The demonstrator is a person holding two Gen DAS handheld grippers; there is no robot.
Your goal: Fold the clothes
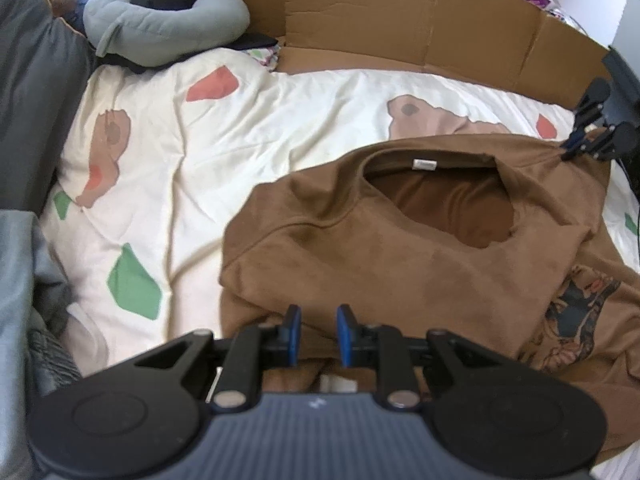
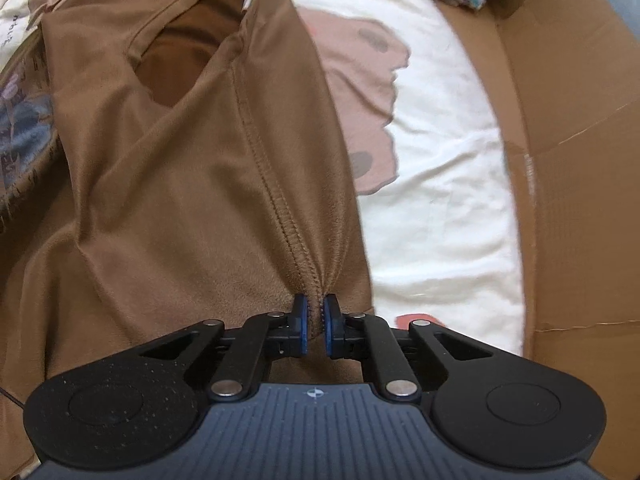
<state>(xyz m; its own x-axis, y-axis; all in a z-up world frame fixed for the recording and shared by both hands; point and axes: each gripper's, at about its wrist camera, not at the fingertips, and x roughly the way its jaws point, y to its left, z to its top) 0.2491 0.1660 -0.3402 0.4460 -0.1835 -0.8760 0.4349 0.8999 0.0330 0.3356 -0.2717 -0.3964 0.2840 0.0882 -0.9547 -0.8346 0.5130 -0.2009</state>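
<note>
A brown sweatshirt (image 1: 400, 248) lies crumpled on the bed, its neck opening (image 1: 440, 208) facing up and a printed graphic (image 1: 576, 312) at its right. My left gripper (image 1: 319, 320) sits at the garment's near edge, its jaws narrowly apart with a thick fold of brown cloth bunched between the blue pads. In the right wrist view, my right gripper (image 2: 315, 314) is shut on the sweatshirt (image 2: 180, 180), pinching the stitched shoulder seam, which puckers at the pads. In the left wrist view, the right gripper (image 1: 576, 148) shows at the far right edge of the cloth.
A cream duvet (image 1: 240, 140) with bear and coloured patches covers the bed. A cardboard wall (image 1: 400, 12) stands along the far side and also close on the right, cardboard (image 2: 580, 160). A grey neck pillow (image 1: 160, 28) lies at the back left, and dark bedding (image 1: 32, 100) at the left.
</note>
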